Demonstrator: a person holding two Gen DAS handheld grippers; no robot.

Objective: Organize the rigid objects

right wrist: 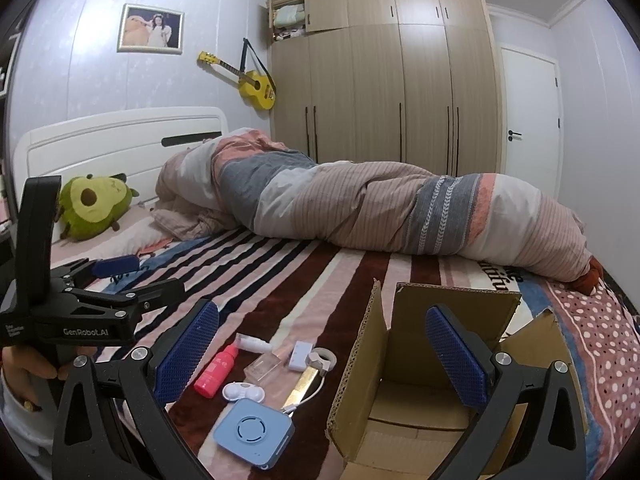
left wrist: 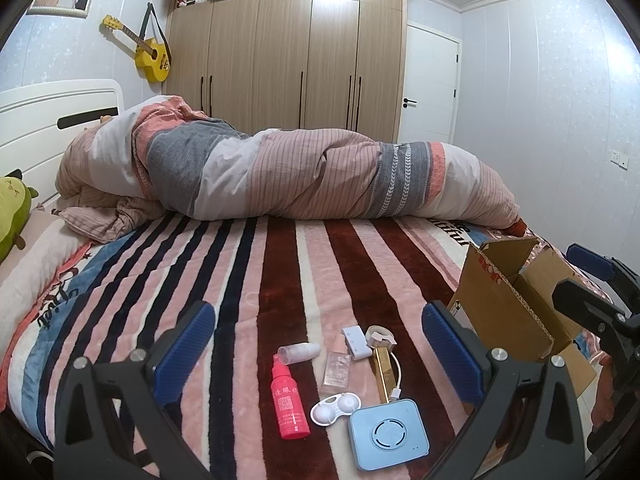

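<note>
Small rigid items lie on the striped blanket: a red spray bottle (left wrist: pixel 289 400) (right wrist: pixel 217 369), a blue square device (left wrist: pixel 388 432) (right wrist: pixel 253 432), a white contact lens case (left wrist: pixel 335 408) (right wrist: pixel 243 392), a clear bottle (left wrist: pixel 335 368), a gold bar (left wrist: pixel 384 372), a white adapter (left wrist: pixel 355 340) and a tape roll (left wrist: pixel 380 336). An open cardboard box (left wrist: pixel 508 312) (right wrist: pixel 448 380) stands to their right. My left gripper (left wrist: pixel 316 344) is open above the items. My right gripper (right wrist: pixel 320 344) is open, its right finger over the box. The left gripper also shows in the right wrist view (right wrist: pixel 120 276).
A rolled duvet (left wrist: pixel 288 172) lies across the far side of the bed. An avocado plush (right wrist: pixel 94 208) sits by the white headboard (right wrist: pixel 120 136). A wardrobe (left wrist: pixel 288 56), door and wall guitar (left wrist: pixel 148 54) are behind. The bed edge is at the right past the box.
</note>
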